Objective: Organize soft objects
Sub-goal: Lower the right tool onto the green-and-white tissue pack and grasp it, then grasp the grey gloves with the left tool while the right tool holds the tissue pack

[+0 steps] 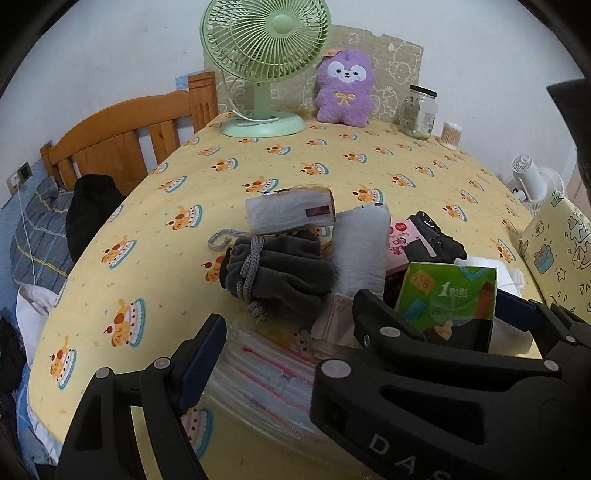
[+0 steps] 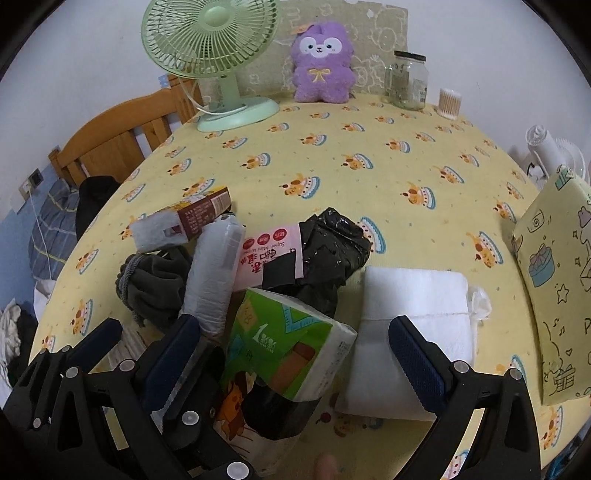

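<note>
Across the whole tabletop (image 2: 332, 177) lies a pale yellow cloth printed with small cake-and-puppy motifs. Along its far edge, against a white wall, stand a green desk fan (image 2: 210, 48), a purple plush toy (image 2: 321, 62) propped on a patterned grey cushion (image 2: 376, 33), a glass jar (image 2: 406, 81) and a small tub of cotton swabs (image 2: 450, 102). Left of the tabletop a wooden bed headboard (image 1: 122, 125) shows, with blue checked bedding (image 1: 40, 236) below it. At the right edge a yellow cushion with doodle drawings (image 2: 554, 280) leans upright, and a white fan (image 2: 546, 147) sits beyond it.

Near the front, the soft objects sit in a loose pile: a dark grey drawstring pouch (image 1: 280, 269), a brown-labelled tissue pack (image 2: 184, 219), a pale grey wrapped pack (image 2: 216, 273), a pink wet-wipe pack (image 2: 269, 251), a crumpled black plastic bag (image 2: 332, 243), a green tissue pack (image 2: 288, 347) and, to the right, a folded white towel (image 2: 413, 314). A clear zip pouch (image 1: 266, 373) lies flat under the pile's near left side.

The left gripper (image 1: 288, 336) hangs above the zip pouch with its jaws spread, pinching nothing. The right gripper (image 2: 295, 350) has its jaws spread wide to either side of the green tissue pack, not pressing on it.
</note>
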